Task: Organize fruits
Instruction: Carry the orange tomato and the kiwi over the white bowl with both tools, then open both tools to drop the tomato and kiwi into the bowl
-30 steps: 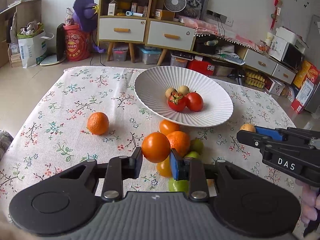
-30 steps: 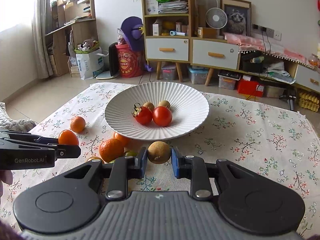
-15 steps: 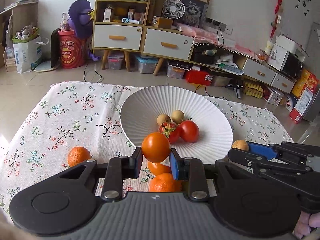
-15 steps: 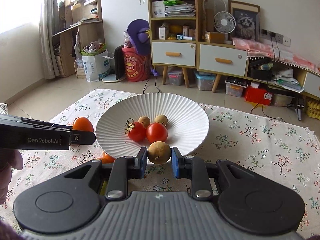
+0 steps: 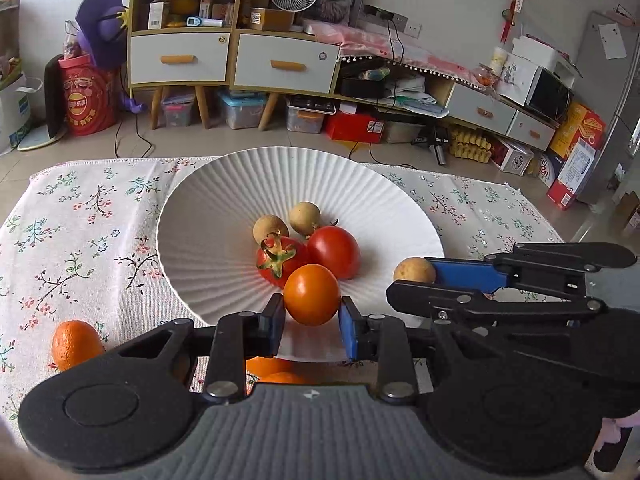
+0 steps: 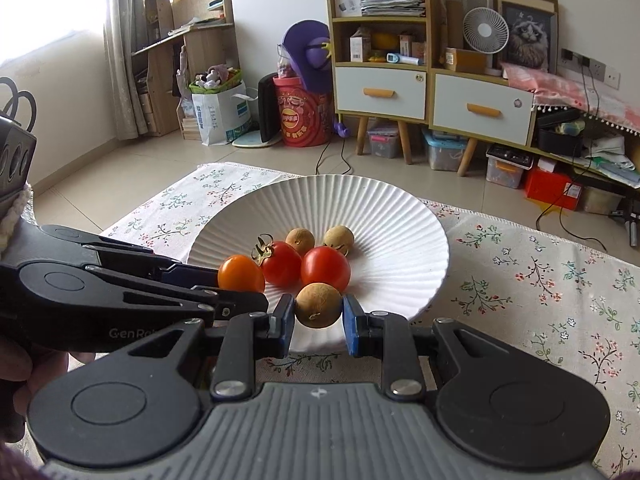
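My left gripper (image 5: pixel 312 322) is shut on an orange tomato (image 5: pixel 312 294), held over the near part of the white ribbed plate (image 5: pixel 208 216). My right gripper (image 6: pixel 319 322) is shut on a brown longan (image 6: pixel 319 305), held over the plate's near rim (image 6: pixel 408 216). In the plate lie two red tomatoes (image 5: pixel 334 252) and two longans (image 5: pixel 305 218). In the right wrist view the left gripper with the orange tomato (image 6: pixel 241 274) comes in from the left. In the left wrist view the right gripper with its longan (image 5: pixel 414 271) comes in from the right.
The plate stands on a floral tablecloth (image 5: pixel 80 216). A tangerine (image 5: pixel 76 344) lies on the cloth at near left, and more orange fruit (image 5: pixel 268 372) shows partly under my left gripper. Cabinets (image 5: pixel 232 56) and floor clutter stand beyond the table.
Both grippers have moved forward with their fruit, from before the plate to over its near part. The loose fruit on the cloth has dropped mostly out of view below.
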Motion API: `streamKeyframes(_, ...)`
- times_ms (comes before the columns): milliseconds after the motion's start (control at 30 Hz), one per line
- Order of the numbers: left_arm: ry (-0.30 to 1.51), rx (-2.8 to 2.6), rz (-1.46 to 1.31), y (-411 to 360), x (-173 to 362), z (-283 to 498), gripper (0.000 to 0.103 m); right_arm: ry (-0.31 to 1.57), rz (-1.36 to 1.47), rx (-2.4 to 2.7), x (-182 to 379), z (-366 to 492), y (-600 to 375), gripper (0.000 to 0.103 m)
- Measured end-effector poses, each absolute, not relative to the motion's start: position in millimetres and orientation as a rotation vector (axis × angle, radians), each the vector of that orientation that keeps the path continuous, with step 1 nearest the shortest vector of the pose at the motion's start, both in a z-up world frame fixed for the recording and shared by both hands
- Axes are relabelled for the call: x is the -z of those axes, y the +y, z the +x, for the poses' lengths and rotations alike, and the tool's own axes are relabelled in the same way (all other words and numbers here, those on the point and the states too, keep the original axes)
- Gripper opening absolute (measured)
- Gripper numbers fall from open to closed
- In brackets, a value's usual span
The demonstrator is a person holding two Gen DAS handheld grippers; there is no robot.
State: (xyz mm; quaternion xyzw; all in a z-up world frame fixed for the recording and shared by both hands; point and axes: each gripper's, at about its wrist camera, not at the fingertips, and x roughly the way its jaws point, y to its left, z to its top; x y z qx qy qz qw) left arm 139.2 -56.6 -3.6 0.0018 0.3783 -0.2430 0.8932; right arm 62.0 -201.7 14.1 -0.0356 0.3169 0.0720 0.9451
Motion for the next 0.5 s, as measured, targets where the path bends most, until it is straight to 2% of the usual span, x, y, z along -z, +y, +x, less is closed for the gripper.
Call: streamKeyframes(500,0.795,0.528,-0.003,-56.1,2.5,142.8,0.025,0.668,-0.106,-0.168,-9.0,66.6,-203.7,0.025)
